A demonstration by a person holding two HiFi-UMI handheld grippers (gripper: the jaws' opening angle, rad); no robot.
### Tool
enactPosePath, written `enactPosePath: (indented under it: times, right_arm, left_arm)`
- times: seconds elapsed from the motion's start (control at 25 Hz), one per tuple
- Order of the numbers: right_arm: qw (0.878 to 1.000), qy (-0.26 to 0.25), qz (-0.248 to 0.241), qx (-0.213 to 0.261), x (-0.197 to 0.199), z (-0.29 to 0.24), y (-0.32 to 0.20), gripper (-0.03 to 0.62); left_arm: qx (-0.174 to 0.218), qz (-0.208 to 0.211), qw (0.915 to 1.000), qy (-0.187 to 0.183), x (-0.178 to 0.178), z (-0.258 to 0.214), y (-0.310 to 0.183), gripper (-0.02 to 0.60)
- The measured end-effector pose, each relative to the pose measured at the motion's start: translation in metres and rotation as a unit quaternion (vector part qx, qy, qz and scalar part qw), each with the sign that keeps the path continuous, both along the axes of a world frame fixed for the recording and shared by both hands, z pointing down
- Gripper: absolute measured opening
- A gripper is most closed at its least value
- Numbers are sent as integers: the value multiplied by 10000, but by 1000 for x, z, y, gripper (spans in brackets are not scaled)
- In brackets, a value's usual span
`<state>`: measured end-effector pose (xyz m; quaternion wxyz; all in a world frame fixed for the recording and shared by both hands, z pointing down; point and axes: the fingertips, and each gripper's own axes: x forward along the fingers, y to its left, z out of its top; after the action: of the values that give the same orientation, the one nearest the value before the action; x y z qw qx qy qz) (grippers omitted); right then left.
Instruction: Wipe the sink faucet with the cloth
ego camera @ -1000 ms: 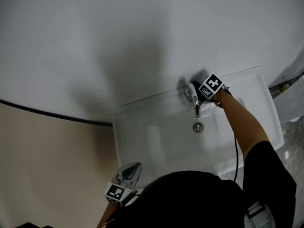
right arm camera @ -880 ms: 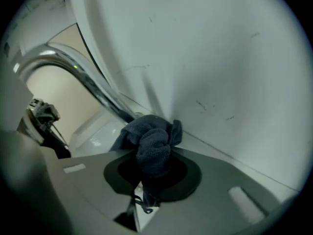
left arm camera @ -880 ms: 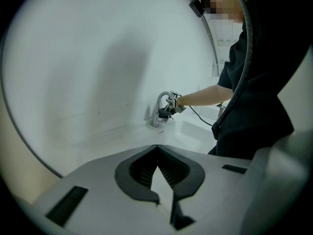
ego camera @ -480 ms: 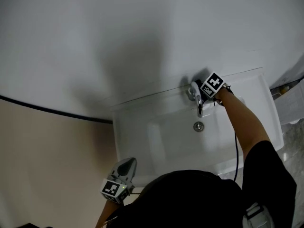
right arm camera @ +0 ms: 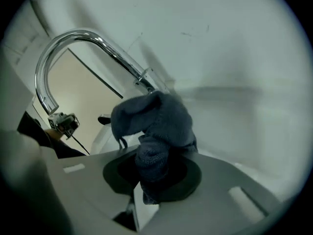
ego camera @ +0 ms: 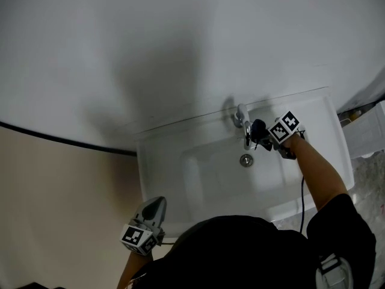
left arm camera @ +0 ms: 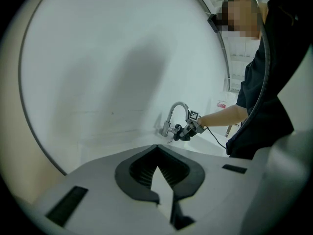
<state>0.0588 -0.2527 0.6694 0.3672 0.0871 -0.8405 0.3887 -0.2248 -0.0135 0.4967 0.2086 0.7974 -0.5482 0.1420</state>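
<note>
**Right claw.** The right claw [ego camera: 263, 135] is clamped on the cloth [right arm camera: 155, 124]. A bunched wad of dark blue-grey fabric fills the gap between its jaws and bulges forward past the tips. The jaws have just been opening slightly, with the cloth between them. In the head view the claw reaches in from the right, over the basin of the sink [ego camera: 204, 176], and its marker cube faces up.

**Cloth and faucet.** The cloth sits just beside the faucet [right arm camera: 83, 34], on the right side of the spout as the head view shows it, above the drain [ego camera: 246, 159]. In the right gripper view the chrome gooseneck arches up and to the left behind the wad, and the cloth covers the lower part of the stem. No view confirms whether the fabric touches the metal.

**Left claw.** The left claw [left arm camera: 157, 151] has its jaws together with nothing between them. It is at the near left corner of the sink, well apart from the faucet, and points toward the white wall [ego camera: 180, 35].

**Other items.** A black cable [ego camera: 301, 191] runs back from the right claw along the person's forearm.
</note>
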Motion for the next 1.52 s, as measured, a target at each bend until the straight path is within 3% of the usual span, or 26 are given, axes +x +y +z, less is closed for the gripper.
enactPosePath:
  times: [0.08,0.16,0.24,0.32,0.44,0.48,0.52,0.56,0.68,0.72,0.88,0.96,1.04,1.2,1.4,1.52]
  right_arm:
    - [9963,-621,431,-403,-21,5,12,54]
    - [9768,-1420,1374,-825,-40,5,8,55]
    - [9311,-2292,2536,-1275,-50,3,-3,55]
    - [8807,-2925,3382,-1564,-59,3,-10,54]
    - [8158,-3753,4051,-1716,-66,-18,-16,52]
    - [7996,-4017,4144,-1661,-64,-30,-19,51]
    - [7907,-4171,4187,-1596,-61,-38,-22,51]
    - [7921,-4167,4187,-1538,-56,-42,-23,52]
    - [8202,-3745,4096,-1386,-49,-38,-20,54]
    - [8217,-3684,4130,-1357,-48,-39,-19,54]
    - [7960,-3600,4710,-1224,-41,-41,-17,54]
    - [7944,-3466,4898,-941,-38,-41,-17,54]
    - [8024,-3291,4920,-754,-38,-37,-21,53]
    - [8192,-3067,4776,-816,-36,-33,-25,54]
    - [8541,-2831,4334,-509,-32,-31,-31,52]
    - [8700,-2480,4236,-471,-50,-18,-26,52]
  left_arm:
    - [-12,15,10000,-19,4,-1,-2,0]
    - [-15,15,10000,-65,5,-1,-2,0]
    - [-43,14,10000,-73,5,-1,-1,0]
    - [-94,-16,9999,-40,5,-4,-2,0]
    - [-92,-59,9999,17,7,-5,0,0]
    - [-64,-58,10000,24,7,-5,1,0]
    - [-28,-44,10000,31,7,-6,1,0]
    - [3,-25,10000,43,7,-6,2,0]
    - [22,-90,9999,96,-3,-6,7,0]
    - [16,-141,9998,103,-8,-5,10,0]
    - [-5,-234,9995,214,-15,0,18,0]
    - [-28,-296,9992,253,-20,4,20,0]
    - [-49,-367,9989,273,-25,9,21,0]
    - [31,-325,9989,329,-23,10,18,0]
    - [39,-340,9988,354,-28,13,20,0]
    - [-25,-344,9987,371,-26,19,24,0]
